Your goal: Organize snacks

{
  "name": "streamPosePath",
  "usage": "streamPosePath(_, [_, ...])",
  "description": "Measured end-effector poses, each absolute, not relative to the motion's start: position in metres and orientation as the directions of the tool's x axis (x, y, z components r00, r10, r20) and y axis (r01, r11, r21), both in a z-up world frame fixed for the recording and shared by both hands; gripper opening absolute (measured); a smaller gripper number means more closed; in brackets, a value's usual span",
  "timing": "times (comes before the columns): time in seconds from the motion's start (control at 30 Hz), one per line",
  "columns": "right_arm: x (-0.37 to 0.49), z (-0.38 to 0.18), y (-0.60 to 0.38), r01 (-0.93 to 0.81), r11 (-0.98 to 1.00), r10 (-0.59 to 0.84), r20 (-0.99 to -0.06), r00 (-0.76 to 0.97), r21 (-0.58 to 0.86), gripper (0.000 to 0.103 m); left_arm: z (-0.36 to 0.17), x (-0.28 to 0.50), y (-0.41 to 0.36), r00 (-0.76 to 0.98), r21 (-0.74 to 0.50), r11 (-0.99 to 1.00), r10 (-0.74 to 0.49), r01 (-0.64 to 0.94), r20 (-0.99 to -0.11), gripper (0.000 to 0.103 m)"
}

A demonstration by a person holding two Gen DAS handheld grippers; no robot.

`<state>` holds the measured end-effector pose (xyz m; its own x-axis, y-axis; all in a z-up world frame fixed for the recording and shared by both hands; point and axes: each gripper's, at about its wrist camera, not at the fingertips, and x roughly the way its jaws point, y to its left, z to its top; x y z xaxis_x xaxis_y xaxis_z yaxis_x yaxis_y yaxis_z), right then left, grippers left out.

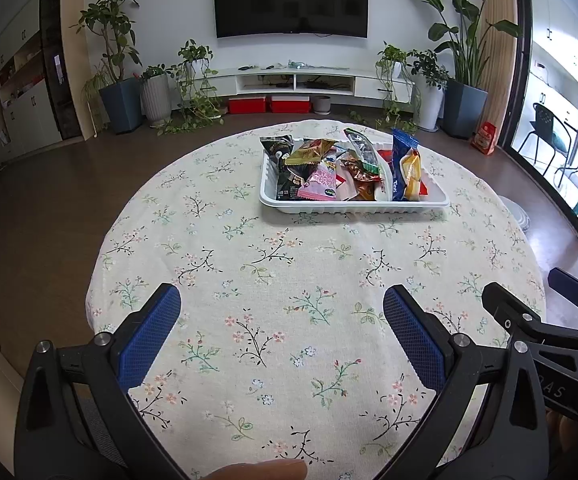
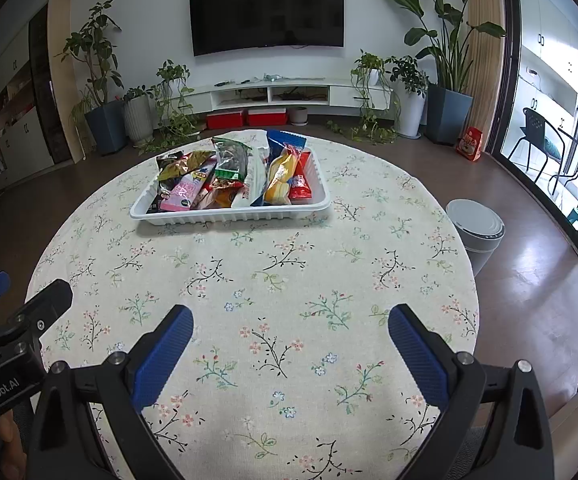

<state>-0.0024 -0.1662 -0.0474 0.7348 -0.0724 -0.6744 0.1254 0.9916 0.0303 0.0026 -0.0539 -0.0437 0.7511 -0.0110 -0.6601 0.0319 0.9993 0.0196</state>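
Note:
A white plastic tray stands on the far half of the round table, packed with several snack packets. It also shows in the right wrist view, with its snack packets leaning upright in rows. My left gripper is open and empty, low over the near part of the table. My right gripper is open and empty too, beside the left one. Each gripper shows at the edge of the other's view.
The table has a floral cloth. A white lidded bin stands on the floor right of the table. Behind are a TV wall, a low cabinet, potted plants and a glass door at the right.

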Motion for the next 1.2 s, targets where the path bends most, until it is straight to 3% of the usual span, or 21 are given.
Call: streamPosePath(1.2, [-0.0073,-0.0496,-0.1664,0.123,0.992,-0.068,-0.687,0.724,0.031,0.100,-0.0474,0.0031,-0.0518,0.754,0.037,0.999,0.009,0.021,-0.657,0.103])
